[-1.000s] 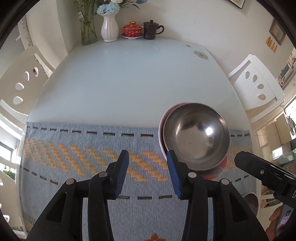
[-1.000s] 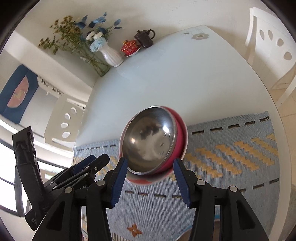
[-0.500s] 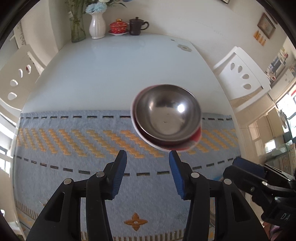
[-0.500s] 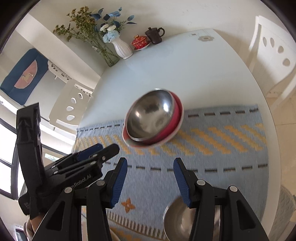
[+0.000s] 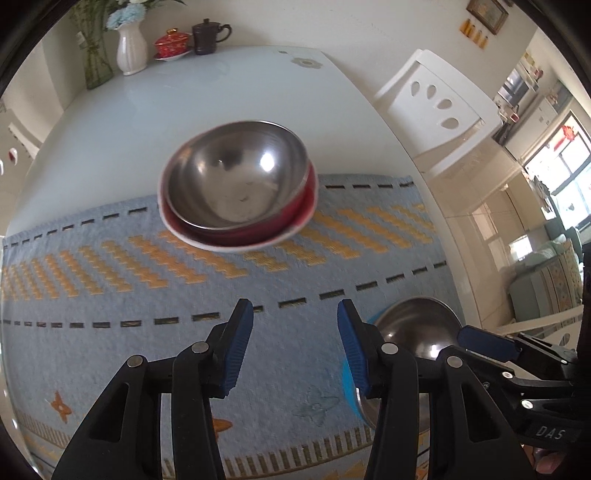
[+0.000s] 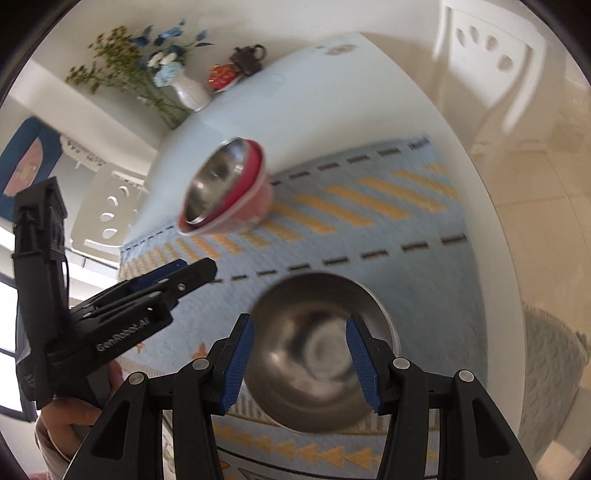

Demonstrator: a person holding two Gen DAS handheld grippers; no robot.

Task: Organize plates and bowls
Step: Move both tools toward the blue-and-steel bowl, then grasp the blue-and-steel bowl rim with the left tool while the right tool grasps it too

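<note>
A steel bowl (image 5: 236, 181) sits nested in a red bowl (image 5: 303, 206) at the far edge of the blue woven mat (image 5: 110, 332); the same stack (image 6: 225, 188) shows in the right wrist view. My left gripper (image 5: 295, 332) hangs open over bare mat, short of the stack, with nothing between its fingers. A second steel bowl (image 6: 317, 350) rests near the mat's front on something with a blue rim (image 5: 347, 380). My right gripper (image 6: 299, 347) hovers open above this bowl, pads apart from it. Each gripper shows in the other's view: left gripper (image 6: 207, 267), right gripper (image 5: 465, 334).
A white vase (image 5: 131, 51) of flowers, a red lidded cup (image 5: 170, 42) and a dark mug (image 5: 207, 35) stand at the table's far end. White chairs (image 5: 439, 107) flank the white table (image 5: 221, 92). Its right edge (image 6: 491, 258) runs close to the second bowl.
Both grippers have drawn back from the stacked bowls toward the mat's near edge. The second steel bowl has come into view under the right gripper. Neither gripper took hold of anything.
</note>
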